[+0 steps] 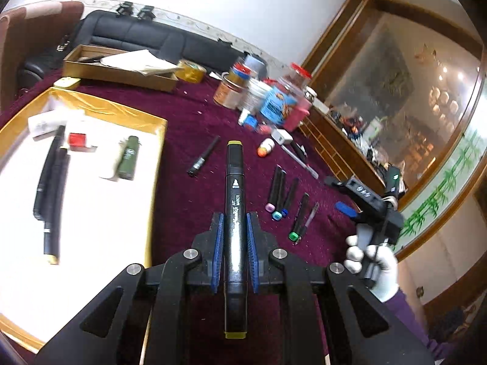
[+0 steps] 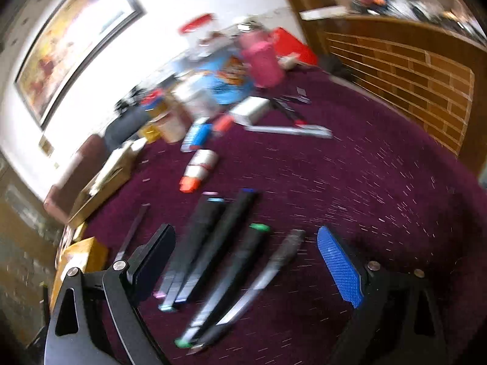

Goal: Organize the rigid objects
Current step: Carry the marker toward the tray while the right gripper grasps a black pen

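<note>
My left gripper [image 1: 235, 222] is shut on a black art marker [image 1: 235, 200] with olive-yellow end caps, held above the maroon cloth, pointing forward. Black markers with pink, teal, blue and green caps [image 1: 281, 194] lie in a row on the cloth to its right. They also show in the right wrist view [image 2: 213, 252], blurred. My right gripper [image 2: 246, 243] is open and empty, its jaws wide apart just above those markers. It also shows at the right of the left wrist view [image 1: 344, 191], held in a white-gloved hand.
A white tray with a gold rim [image 1: 91, 213] at left holds black pens, a green lighter and a red block. Jars and bottles [image 1: 268, 97] crowd the back. A cardboard box [image 1: 118, 67], a wooden cabinet [image 1: 350, 140], a small black pen [image 1: 204, 156] and an orange-white capsule [image 1: 264, 147] lie around.
</note>
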A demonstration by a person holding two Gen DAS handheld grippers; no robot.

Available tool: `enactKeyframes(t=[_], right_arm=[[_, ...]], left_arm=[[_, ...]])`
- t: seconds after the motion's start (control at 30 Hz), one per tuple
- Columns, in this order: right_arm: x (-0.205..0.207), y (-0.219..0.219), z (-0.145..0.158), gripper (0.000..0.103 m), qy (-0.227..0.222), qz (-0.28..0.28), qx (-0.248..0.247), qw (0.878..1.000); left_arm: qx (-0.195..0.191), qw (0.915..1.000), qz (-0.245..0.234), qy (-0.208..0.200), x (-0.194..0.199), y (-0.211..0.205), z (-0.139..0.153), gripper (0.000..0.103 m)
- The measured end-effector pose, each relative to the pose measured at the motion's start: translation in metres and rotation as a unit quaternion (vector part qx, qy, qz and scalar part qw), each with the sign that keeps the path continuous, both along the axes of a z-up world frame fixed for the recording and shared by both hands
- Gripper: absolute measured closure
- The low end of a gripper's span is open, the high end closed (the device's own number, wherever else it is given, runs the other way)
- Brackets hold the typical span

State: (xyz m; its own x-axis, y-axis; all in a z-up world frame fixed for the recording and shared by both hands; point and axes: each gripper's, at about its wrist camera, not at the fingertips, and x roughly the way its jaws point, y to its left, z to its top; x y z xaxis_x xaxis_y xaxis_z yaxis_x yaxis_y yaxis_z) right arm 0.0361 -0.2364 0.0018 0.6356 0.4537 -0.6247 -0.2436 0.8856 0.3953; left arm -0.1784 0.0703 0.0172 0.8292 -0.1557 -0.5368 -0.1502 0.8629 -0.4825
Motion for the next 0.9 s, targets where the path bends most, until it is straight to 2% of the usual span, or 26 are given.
enactKeyframes(t=[0.13,0.27,0.3,0.37,0.43,0.63,0.7,0.77,0.83,0.9], right_arm=[[0.0,0.062,0.019,0.011,0.003,0.069,-0.043,0.997],[0.01,0.144,0.012,0.013,0.03,0.13,-0.085,0.987],[0.012,0.166,0.007,0.015,0.034,0.14,-0.1,0.985],[0.019,0.204,-0.006,0.027,0.049,0.156,-0.124,0.979],[0.025,0.232,-0.018,0.033,0.07,0.165,-0.136,0.974],[0.03,0.277,-0.047,0.046,0.095,0.153,-0.183,0.966],[0.024,0.286,-0.048,0.054,0.069,0.15,-0.217,0.962],[0.019,0.289,-0.048,0.082,0.047,0.143,-0.241,0.959],[0.018,0.284,-0.047,0.095,0.045,0.151,-0.229,0.961],[0.021,0.272,-0.045,0.096,0.056,0.151,-0.204,0.966]], left_arm=[[-0.026,0.9996,0.012,-0.004,-0.007,0.02,-0.01,0.091],[-0.044,0.9986,0.028,-0.01,-0.02,0.039,-0.016,0.091],[-0.046,0.9983,0.033,-0.012,-0.024,0.045,-0.016,0.091],[-0.048,0.9978,0.042,-0.015,-0.032,0.055,-0.015,0.091],[-0.047,0.9974,0.053,-0.016,-0.039,0.065,-0.015,0.091],[-0.054,0.9952,0.081,-0.013,-0.051,0.095,-0.023,0.091],[-0.06,0.9944,0.087,-0.011,-0.054,0.102,-0.027,0.091],[-0.069,0.9933,0.092,-0.008,-0.055,0.108,-0.031,0.091],[-0.076,0.9923,0.098,-0.007,-0.057,0.113,-0.034,0.091],[-0.081,0.9916,0.101,-0.007,-0.06,0.116,-0.035,0.091]])
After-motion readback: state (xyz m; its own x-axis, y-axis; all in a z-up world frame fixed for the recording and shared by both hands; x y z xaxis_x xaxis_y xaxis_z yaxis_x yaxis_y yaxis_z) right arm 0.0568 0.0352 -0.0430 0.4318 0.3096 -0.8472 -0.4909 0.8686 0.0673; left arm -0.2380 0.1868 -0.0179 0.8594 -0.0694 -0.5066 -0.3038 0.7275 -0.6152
